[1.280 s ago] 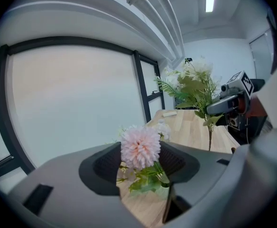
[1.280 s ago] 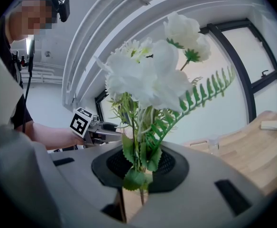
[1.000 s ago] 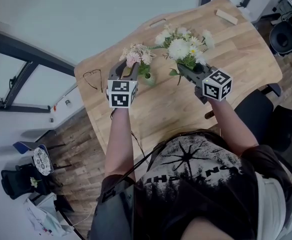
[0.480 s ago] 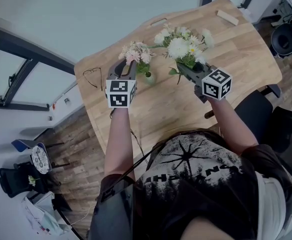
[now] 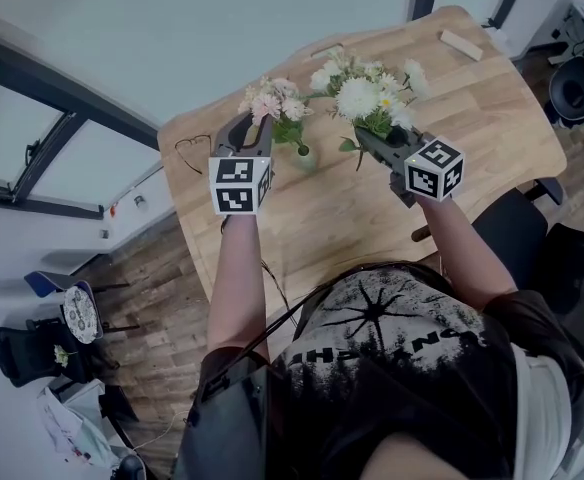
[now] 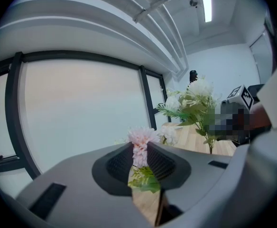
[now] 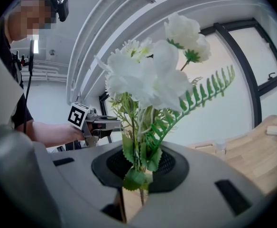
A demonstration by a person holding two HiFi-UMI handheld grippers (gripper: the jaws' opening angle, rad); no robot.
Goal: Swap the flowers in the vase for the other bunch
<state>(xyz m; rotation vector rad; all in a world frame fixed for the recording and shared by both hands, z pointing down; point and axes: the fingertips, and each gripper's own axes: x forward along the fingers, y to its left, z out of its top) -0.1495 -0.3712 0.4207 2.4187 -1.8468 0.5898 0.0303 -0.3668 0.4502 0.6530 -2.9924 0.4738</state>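
Both clamped — pink bunch (image 5: 275, 101), white bunch (image 5: 360, 96)

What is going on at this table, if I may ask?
A person works over the light wooden table with two grippers. The left gripper is shut on a bunch of pale pink flowers above the small green vase; whether the stems are clear of it is unclear. The right gripper clamps a white-flowered bunch with green fern alongside.
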